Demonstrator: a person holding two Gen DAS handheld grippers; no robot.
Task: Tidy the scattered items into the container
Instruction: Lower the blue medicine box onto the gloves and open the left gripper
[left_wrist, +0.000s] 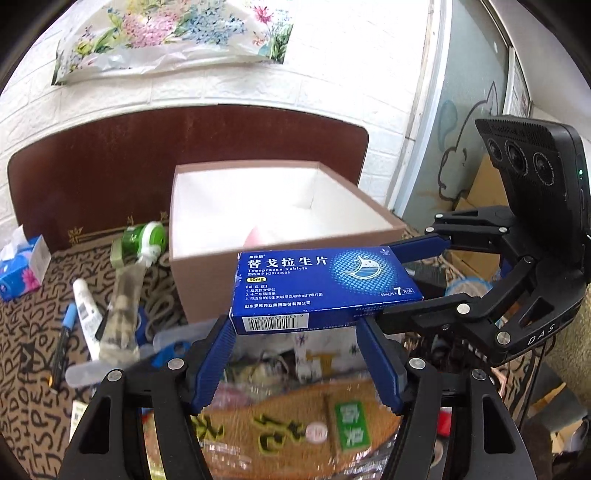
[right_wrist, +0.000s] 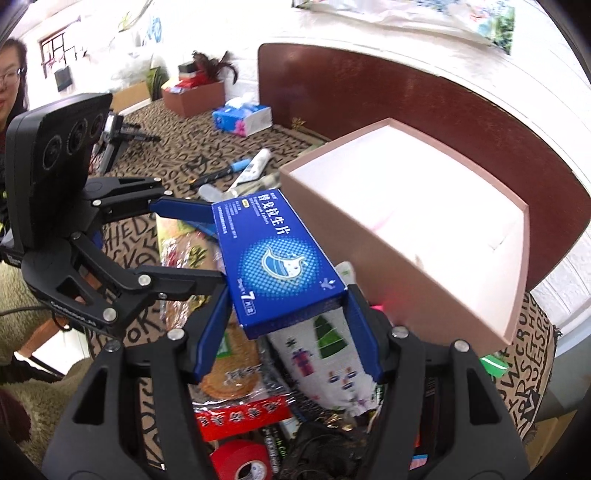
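Both tools are gripping the blue tablet box (left_wrist: 325, 291) w/ one end each: left tool (left_wrist: 295, 332) is clamping the barcode end, right tool (right_wrist: 286, 301) is clamping the opposite short end. Pads are pressing on cardboard in both views, so neither is released. The blue tablet box is hanging in the air, roughly level, just in front of the near wall of the pink container (left_wrist: 207, 266), above the clutter on the surface (left_wrist: 33, 332).

Step in hand, as I'm judging it: carrying it over the rim & dropping it in.

- Keeping both ends at equal height, so the thin carton isn't twisting or buckling btwn two grips.
- Clearing the near rim fully before going fwd; the container is open-topped & looks nearly empty inside, so plenty of room.
- Lowering inside before letting go, pref. one tool releasing first, other setting it flat.
- Watching the snack packets (right_wrist: 229, 362) & white tube (left_wrist: 86, 306) underneath: not dragging them along.
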